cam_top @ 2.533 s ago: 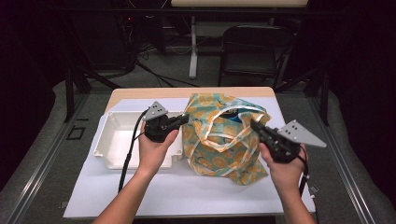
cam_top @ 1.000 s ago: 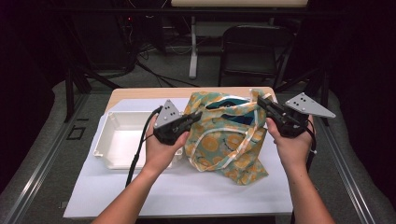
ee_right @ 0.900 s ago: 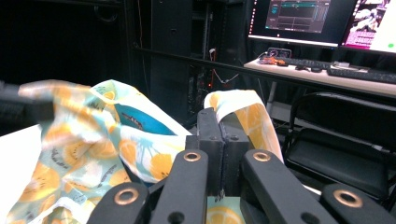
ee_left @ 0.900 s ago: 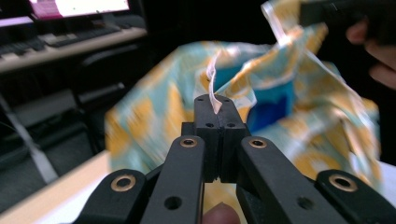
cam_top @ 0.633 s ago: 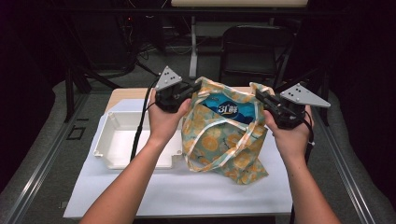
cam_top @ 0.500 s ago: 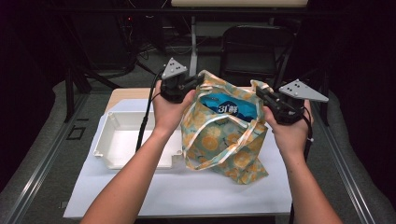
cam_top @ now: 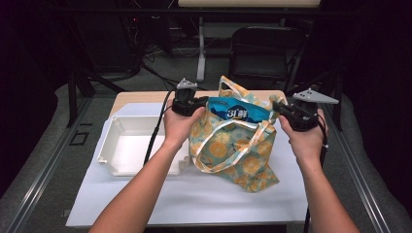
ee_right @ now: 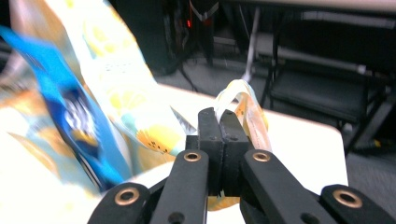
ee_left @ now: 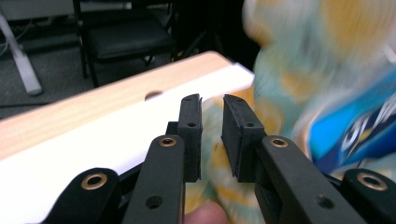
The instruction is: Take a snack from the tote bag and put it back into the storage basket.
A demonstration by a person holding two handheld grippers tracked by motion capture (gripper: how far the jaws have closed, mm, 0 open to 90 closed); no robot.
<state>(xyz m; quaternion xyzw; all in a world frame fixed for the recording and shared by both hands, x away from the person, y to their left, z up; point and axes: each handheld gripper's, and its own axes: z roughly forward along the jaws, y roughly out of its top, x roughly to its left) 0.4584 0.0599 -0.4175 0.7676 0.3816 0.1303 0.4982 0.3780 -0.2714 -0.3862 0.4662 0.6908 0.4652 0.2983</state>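
Black grippers (cam_top: 203,103) with brass-ringed screw holes (grey three-cornered plates on top), black cables trailing.

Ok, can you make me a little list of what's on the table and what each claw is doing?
bag: orange-print cloth tote bag, mouth held open
inside bag: blue packet
left claw: jaws just opened a little, small gap, bag cloth behind them, no grip seen
right claw: shut on the bag strap
tray: white tray, beside the bag
table: white mat over wood

Table (cam_top: 145,201) with tote bag (cam_top: 243,160), white tray (cam_top: 109,158)
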